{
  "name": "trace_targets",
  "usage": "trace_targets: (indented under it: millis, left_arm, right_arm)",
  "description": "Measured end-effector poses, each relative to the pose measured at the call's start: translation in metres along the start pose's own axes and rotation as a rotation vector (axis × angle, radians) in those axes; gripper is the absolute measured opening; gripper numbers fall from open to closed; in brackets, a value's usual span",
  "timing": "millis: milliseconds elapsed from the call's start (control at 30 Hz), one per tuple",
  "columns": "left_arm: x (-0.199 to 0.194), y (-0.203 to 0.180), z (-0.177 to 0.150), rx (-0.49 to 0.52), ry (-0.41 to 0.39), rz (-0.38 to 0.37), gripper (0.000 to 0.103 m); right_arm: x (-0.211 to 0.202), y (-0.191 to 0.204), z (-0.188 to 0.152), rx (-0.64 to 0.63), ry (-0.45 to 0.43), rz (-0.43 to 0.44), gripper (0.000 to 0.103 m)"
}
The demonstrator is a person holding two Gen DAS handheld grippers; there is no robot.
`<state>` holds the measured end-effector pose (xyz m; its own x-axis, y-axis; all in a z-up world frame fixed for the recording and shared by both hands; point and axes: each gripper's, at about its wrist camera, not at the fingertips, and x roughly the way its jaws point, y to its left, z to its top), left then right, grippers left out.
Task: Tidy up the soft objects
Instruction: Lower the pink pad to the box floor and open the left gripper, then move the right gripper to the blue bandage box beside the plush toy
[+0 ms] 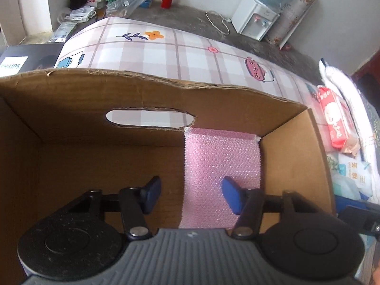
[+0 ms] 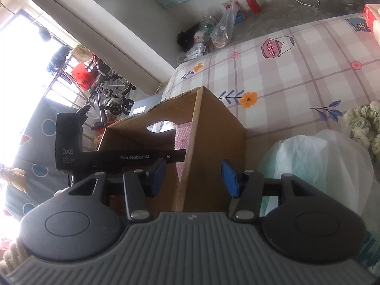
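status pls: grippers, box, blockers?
Left gripper open, empty, inside cardboard box. Right gripper open, empty, straddling the box wall. Pink bubble wrap already in. Nothing blocking.

The left gripper [image 1: 190, 196] is showing two blue rectangular finger pads on black jointed links pinned by round silver rivets, set between two round black discs and a grey ribbed plastic housing. The right gripper [image 2: 193, 178] is wearing the same blue pads, black links, silver rivets and ribbed grey shell. In the right wrist view, the left tool's black body is displaying white lettering reading "DAS" and "GenRobot.AI".
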<state>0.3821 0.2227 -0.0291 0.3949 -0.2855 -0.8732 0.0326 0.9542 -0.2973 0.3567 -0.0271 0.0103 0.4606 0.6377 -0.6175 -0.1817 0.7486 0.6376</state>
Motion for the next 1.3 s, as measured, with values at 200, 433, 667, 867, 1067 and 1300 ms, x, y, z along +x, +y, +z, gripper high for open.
trace_targets:
  millis: [200, 433, 667, 867, 1067, 1300]
  left_arm:
    - [0.009, -0.024, -0.008, 0.031, 0.057, 0.027, 0.032]
    - [0.008, -0.025, -0.018, -0.011, -0.052, 0.049, 0.034]
    - [-0.012, -0.031, -0.027, -0.019, -0.107, 0.142, 0.08]
    - [-0.076, -0.042, -0.049, -0.024, -0.215, 0.096, 0.09]
    - [-0.141, -0.092, -0.088, 0.114, -0.356, 0.043, 0.096]
    - [-0.162, -0.186, -0.135, 0.324, -0.406, -0.077, 0.102]
  right_arm:
    - [-0.007, -0.003, -0.003, 0.002, -0.003, 0.0, 0.052]
    - [-0.02, -0.008, -0.009, 0.018, -0.023, -0.006, 0.052]
    - [-0.06, -0.009, -0.024, -0.028, -0.089, -0.037, 0.055]
    - [-0.112, -0.019, -0.048, -0.039, -0.197, -0.082, 0.065]
    - [-0.161, -0.046, -0.089, -0.013, -0.294, -0.136, 0.066]
    - [-0.231, -0.077, -0.133, 0.004, -0.436, -0.227, 0.067]
